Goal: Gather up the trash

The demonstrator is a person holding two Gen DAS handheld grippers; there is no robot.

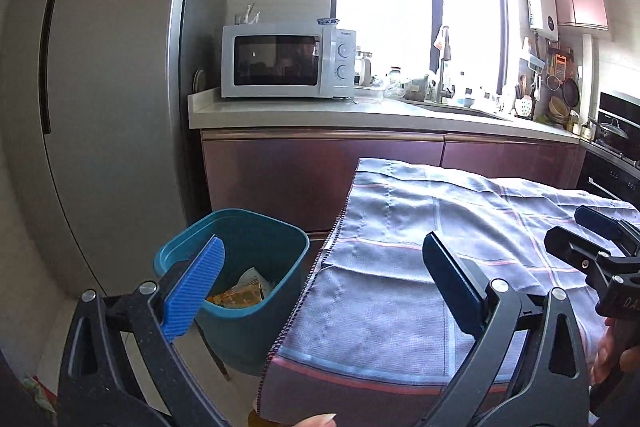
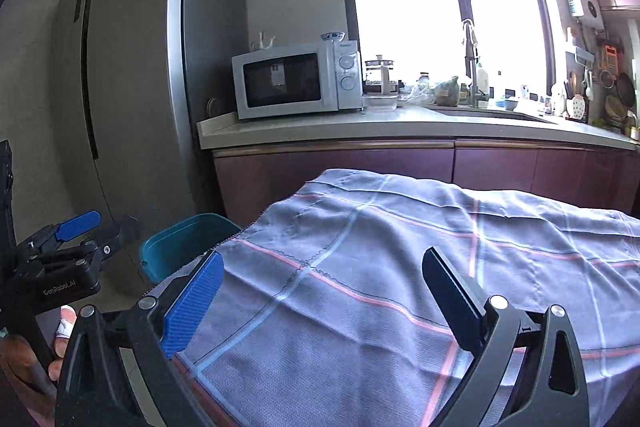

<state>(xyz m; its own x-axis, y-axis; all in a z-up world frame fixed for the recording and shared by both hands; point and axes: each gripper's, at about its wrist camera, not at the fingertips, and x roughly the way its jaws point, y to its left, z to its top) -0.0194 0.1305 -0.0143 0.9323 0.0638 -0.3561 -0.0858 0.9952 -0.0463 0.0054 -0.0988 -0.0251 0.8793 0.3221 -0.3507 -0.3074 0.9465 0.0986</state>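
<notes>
While both our left gripper (image 1: 324,279) and right gripper (image 2: 322,291) hover with jaws spread and empty over the cloth-covered desk (image 2: 360,247), wrappers (image 1: 240,293) lie in the teal bin (image 1: 240,223) between desk and fridge (image 1: 100,67).

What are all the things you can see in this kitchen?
bin: one, teal, on the floor left of the table, with paper scraps inside
cloth: one, grey-blue with pink and pale stripes, spread over the table
microwave: one, white, on the counter beside the fridge
fridge: one, grey, at the far left
small bowl: one, blue and white, on top of the microwave
tap: one, silver, at the sink by the window
left gripper: one, black with blue pads, open, between bin and table
right gripper: one, black with blue pads, open, over the cloth
</notes>
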